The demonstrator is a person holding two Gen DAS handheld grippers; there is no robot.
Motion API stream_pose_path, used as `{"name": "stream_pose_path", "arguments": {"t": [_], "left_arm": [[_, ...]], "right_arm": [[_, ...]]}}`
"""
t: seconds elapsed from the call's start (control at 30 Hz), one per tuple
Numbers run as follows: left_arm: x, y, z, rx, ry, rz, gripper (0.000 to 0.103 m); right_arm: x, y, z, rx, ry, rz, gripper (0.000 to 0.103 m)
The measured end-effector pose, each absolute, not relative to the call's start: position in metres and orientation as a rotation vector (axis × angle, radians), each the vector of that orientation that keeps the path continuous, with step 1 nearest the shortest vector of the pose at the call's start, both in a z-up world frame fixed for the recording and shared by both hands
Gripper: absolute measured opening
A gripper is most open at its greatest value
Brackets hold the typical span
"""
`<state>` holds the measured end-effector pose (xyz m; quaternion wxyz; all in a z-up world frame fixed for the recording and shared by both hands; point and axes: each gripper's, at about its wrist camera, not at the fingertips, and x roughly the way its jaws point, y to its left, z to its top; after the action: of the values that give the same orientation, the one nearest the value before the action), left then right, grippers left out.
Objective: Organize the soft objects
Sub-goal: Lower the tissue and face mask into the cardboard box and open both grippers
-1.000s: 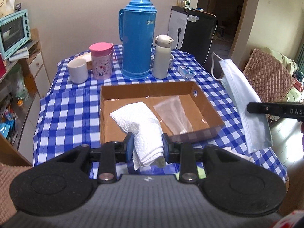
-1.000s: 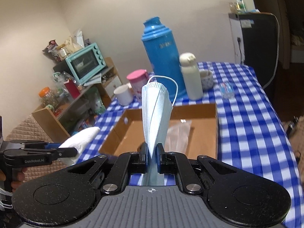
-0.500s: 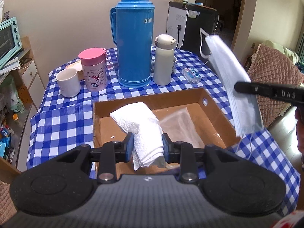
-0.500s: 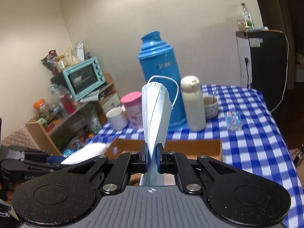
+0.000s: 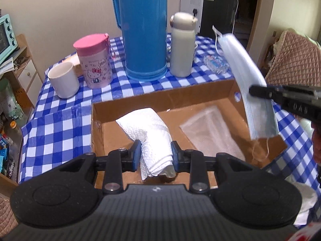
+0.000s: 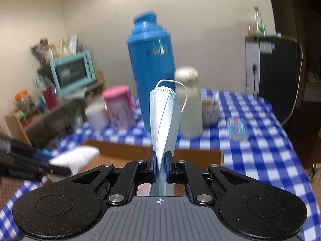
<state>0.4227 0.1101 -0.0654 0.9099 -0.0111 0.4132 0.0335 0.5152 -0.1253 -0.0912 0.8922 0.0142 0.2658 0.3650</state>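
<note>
While the left gripper (image 5: 154, 156) is pinching a tissue (image 5: 149, 132) over the box (image 5: 160, 98) and the right gripper (image 6: 160, 165) is clamping a mask (image 6: 164, 120) above its right wall, the mask is risking draping outside, since it hangs past the rim.

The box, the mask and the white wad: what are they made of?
Box: looks like brown cardboard, matte, with a raw cut edge.
Mask: probably thin pleated non-woven fabric, pale blue, with string loops.
White wad: likely paper towel, soft with a dimpled pattern.
</note>
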Motion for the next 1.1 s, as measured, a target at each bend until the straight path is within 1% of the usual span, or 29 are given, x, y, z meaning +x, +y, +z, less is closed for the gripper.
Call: {"name": "stream_pose_path", "arguments": {"t": [0.13, 0.33, 0.4, 0.53, 0.77, 0.8, 0.9, 0.93, 0.97, 1.0, 1.03, 1.07, 1.1], "left_arm": [[0.427, 0.114, -0.080, -0.019, 0.882, 0.066, 0.028], [0.430, 0.114, -0.091, -0.005, 0.906, 0.067, 0.028], [0.431, 0.113, -0.093, 0.002, 0.907, 0.068, 0.028], [0.433, 0.112, -0.098, 0.016, 0.915, 0.074, 0.028], [0.437, 0.112, -0.103, 0.052, 0.921, 0.101, 0.030], [0.437, 0.113, -0.103, 0.056, 0.919, 0.105, 0.032], [0.437, 0.113, -0.102, 0.074, 0.905, 0.114, 0.044], [0.437, 0.113, -0.101, 0.078, 0.897, 0.114, 0.047], [0.436, 0.113, -0.100, 0.081, 0.892, 0.112, 0.049], [0.435, 0.113, -0.098, 0.080, 0.885, 0.109, 0.051], [0.433, 0.113, -0.097, 0.076, 0.880, 0.107, 0.056], [0.432, 0.113, -0.095, 0.070, 0.873, 0.104, 0.058], [0.430, 0.114, -0.093, 0.064, 0.864, 0.099, 0.060]], "right_arm": [[0.520, -0.123, -0.110, -0.025, 0.674, 0.762, 0.009], [0.534, -0.112, -0.124, -0.163, 0.912, 0.701, 0.009], [0.537, -0.109, -0.125, -0.178, 0.963, 0.680, 0.009], [0.538, -0.102, -0.132, -0.209, 1.013, 0.656, 0.008], [0.537, -0.098, -0.139, -0.189, 1.020, 0.640, 0.009], [0.536, -0.099, -0.138, -0.180, 1.013, 0.638, 0.009], [0.537, -0.100, -0.137, -0.158, 1.007, 0.636, 0.010], [0.537, -0.100, -0.135, -0.156, 1.005, 0.636, 0.013], [0.536, -0.100, -0.134, -0.158, 0.999, 0.635, 0.024], [0.535, -0.101, -0.131, -0.159, 0.987, 0.634, 0.046], [0.532, -0.102, -0.128, -0.158, 0.968, 0.634, 0.058], [0.530, -0.103, -0.125, -0.156, 0.947, 0.638, 0.071], [0.527, -0.104, -0.121, -0.151, 0.925, 0.648, 0.071]]}}
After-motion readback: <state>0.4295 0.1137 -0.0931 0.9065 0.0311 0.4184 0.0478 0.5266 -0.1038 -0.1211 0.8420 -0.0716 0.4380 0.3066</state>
